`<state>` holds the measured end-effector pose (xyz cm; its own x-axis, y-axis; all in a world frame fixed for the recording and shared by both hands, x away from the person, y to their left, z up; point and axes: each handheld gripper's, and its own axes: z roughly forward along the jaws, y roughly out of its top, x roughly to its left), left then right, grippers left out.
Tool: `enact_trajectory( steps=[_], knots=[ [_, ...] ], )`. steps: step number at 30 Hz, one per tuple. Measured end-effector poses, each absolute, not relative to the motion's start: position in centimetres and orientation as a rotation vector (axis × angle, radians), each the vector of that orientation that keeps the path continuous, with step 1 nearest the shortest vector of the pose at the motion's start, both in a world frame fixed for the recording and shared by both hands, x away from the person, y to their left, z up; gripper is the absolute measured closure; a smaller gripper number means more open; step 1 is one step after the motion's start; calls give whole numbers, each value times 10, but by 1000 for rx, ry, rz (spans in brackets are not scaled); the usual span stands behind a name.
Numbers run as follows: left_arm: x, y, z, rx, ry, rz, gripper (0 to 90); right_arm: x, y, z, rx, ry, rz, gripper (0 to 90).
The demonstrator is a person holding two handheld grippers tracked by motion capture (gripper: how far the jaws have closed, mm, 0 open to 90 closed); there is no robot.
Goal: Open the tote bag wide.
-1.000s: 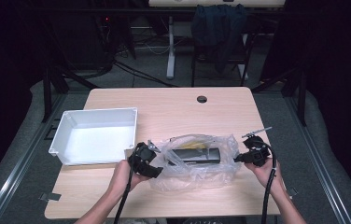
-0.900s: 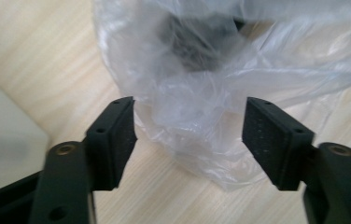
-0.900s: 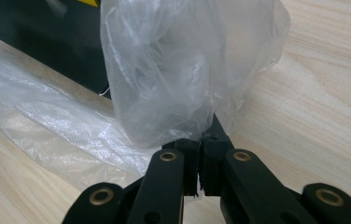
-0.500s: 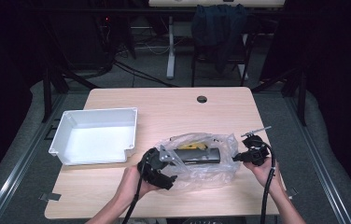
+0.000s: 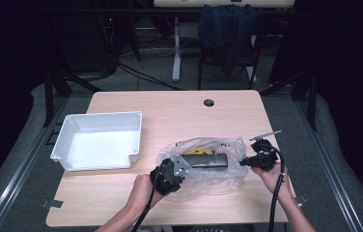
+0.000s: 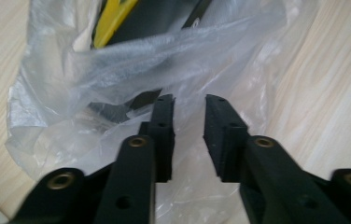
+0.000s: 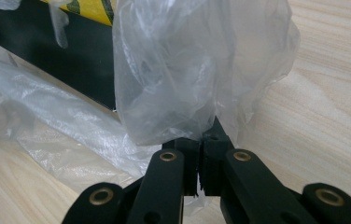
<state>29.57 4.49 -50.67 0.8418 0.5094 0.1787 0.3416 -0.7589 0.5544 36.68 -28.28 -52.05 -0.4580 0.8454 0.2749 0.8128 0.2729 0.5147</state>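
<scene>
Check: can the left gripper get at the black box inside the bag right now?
Probably not directly. The left gripper faces the bag, jaws narrowly apart over film, and plastic folds cover the black box. The right gripper pinches the other end.

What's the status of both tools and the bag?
Right tool shut on plastic bag. Left tool open, just been closing, bag film between jaws. Black box inside. Nothing blocking.

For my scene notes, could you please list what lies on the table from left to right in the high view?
white bin → left gripper → clear plastic bag → right gripper
</scene>
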Motion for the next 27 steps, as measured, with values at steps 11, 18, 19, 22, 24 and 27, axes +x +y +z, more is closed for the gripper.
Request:
enact_trajectory(
  steps=[11, 18, 19, 22, 24, 27],
  knots=[
    [298, 52, -506, 2493, 636, 426, 822, 369, -286, -522, 1609, 2465, 937, 882],
    [287, 47, -502, 2475, 599, 466, 364, 369, -286, -521, 1611, 2466, 936, 882],
    [287, 46, -504, 2487, 593, 470, 350, 369, -285, -521, 1611, 2464, 933, 882],
    [287, 42, -511, 2552, 561, 501, 325, 369, -284, -521, 1611, 2471, 935, 882],
    [291, 41, -518, 2608, 563, 502, 327, 370, -284, -522, 1619, 2471, 932, 882],
    [296, 44, -526, 2636, 580, 492, 380, 371, -284, -524, 1623, 2484, 926, 882]
  ],
)
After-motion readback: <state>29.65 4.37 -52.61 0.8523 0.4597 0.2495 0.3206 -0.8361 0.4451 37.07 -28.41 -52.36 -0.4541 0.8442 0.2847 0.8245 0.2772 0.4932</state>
